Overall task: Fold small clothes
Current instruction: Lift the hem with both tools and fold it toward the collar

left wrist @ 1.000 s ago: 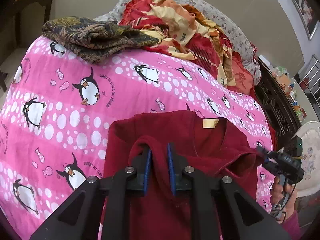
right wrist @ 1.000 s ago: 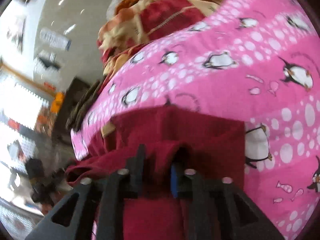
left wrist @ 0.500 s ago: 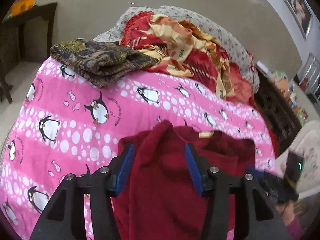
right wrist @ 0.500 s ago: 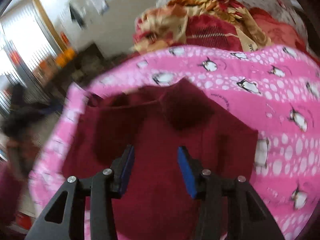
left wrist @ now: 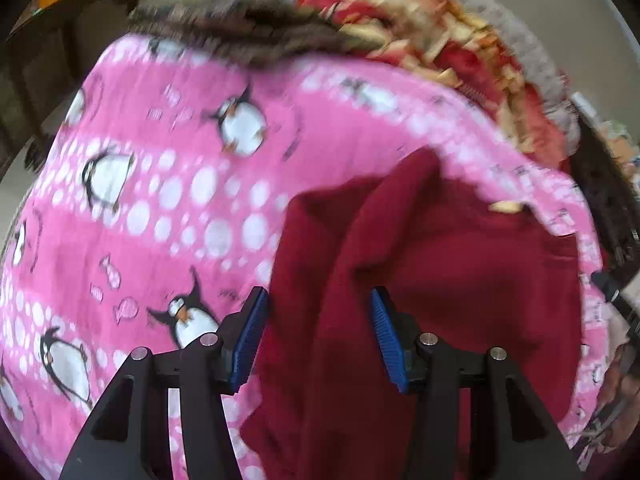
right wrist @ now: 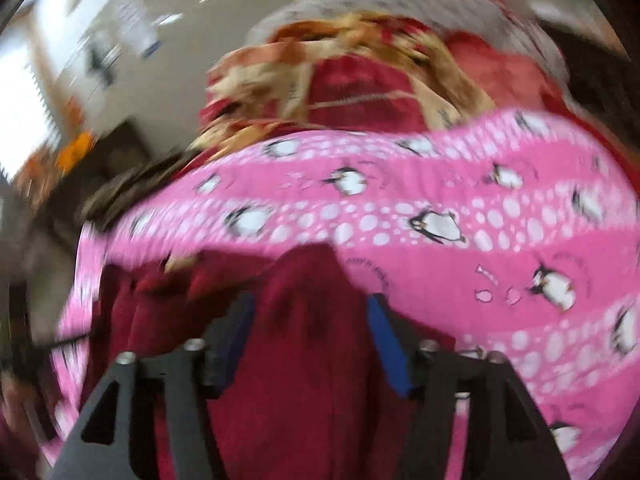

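Maroon garment (left wrist: 420, 280) lies near us on the pink penguin blanket (left wrist: 160, 200). We have both tools spread wide, gripping nothing: left gripper (left wrist: 318, 340), right gripper (right wrist: 308, 340), each over the cloth. Left view alone shows a tan neck label (left wrist: 506, 206). Farther off: dark folded cloth (left wrist: 240, 36), red-and-cream pile (right wrist: 360, 80), both blurred.

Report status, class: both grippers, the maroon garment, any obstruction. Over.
Left gripper open, right gripper open, neither gripping. Maroon garment lies rumpled on the penguin blanket. Nothing between jaws and cloth; frames blurred.
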Available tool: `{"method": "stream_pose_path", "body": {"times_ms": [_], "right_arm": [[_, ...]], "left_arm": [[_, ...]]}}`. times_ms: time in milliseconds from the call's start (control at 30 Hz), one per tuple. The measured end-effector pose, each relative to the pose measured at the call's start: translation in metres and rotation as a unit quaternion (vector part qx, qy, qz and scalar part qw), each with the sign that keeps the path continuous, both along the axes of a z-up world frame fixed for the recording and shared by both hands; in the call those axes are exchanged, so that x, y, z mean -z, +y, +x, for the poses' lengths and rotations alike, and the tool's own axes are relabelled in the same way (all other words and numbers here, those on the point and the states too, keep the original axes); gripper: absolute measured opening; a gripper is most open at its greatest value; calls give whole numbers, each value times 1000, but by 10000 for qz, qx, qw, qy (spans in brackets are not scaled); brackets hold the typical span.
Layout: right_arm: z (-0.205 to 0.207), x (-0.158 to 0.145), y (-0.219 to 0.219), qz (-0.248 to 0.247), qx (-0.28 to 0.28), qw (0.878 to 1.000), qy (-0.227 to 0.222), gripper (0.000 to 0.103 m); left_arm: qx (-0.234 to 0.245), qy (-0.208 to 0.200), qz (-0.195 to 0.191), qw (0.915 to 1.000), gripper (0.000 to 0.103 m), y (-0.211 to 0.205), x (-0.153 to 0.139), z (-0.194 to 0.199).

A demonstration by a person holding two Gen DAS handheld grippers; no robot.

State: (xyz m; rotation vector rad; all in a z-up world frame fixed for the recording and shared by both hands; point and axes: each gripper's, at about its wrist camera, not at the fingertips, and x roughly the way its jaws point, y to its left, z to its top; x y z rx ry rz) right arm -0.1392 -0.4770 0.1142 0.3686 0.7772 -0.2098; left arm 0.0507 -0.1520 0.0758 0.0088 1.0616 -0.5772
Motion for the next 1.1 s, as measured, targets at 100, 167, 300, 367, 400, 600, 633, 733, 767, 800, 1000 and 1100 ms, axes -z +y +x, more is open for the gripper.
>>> {"method": "stream_pose_path", "body": {"times_ms": [100, 167, 300, 367, 400, 600, 633, 733, 767, 800, 1000, 1100], "right_arm": [[-8, -7, 24, -273, -500, 9984, 57, 66], [-7, -8, 31, -338, -538, 9979, 134, 66], [-5, -3, 32, -88, -459, 9988, 134, 66], [-7, 1, 31, 173, -430, 9989, 113, 66], [-8, 3, 29, 312, -406, 9986, 116, 66], [-9, 20, 24, 442, -291, 9983, 245, 66], [-8, 23, 23, 443, -275, 9982, 285, 66], [-7, 28, 19, 461, -244, 9981, 313, 66], [-5, 28, 19, 469, -230, 9982, 310, 66], [-4, 25, 18, 466, -190, 9984, 252, 66], [16, 14, 11, -408, 349, 9984, 178, 77], [39, 24, 6, -469, 111, 9968, 631, 8]], "left_arm": [[343, -459, -245, 9981, 32, -6, -25, -11], [438, -722, -271, 9961, 32, -11, -37, -14], [585, -504, -34, 9970, 32, -29, -30, 5], [588, -523, 222, 9967, 31, -41, -20, 12], [651, -563, 299, 9958, 26, -48, -17, 13], [802, -734, 571, 9924, 0, -58, -17, 25], [599, -741, 458, 9944, 0, -49, -22, 33], [234, -316, 93, 9992, 0, -26, -22, 54], [277, -295, 76, 9992, 0, -26, -21, 53], [403, -364, 112, 9985, 0, -29, -22, 48], [578, -512, 145, 9969, 0, -33, -25, 28], [580, -414, 174, 9973, 0, -30, -26, 24]]}}
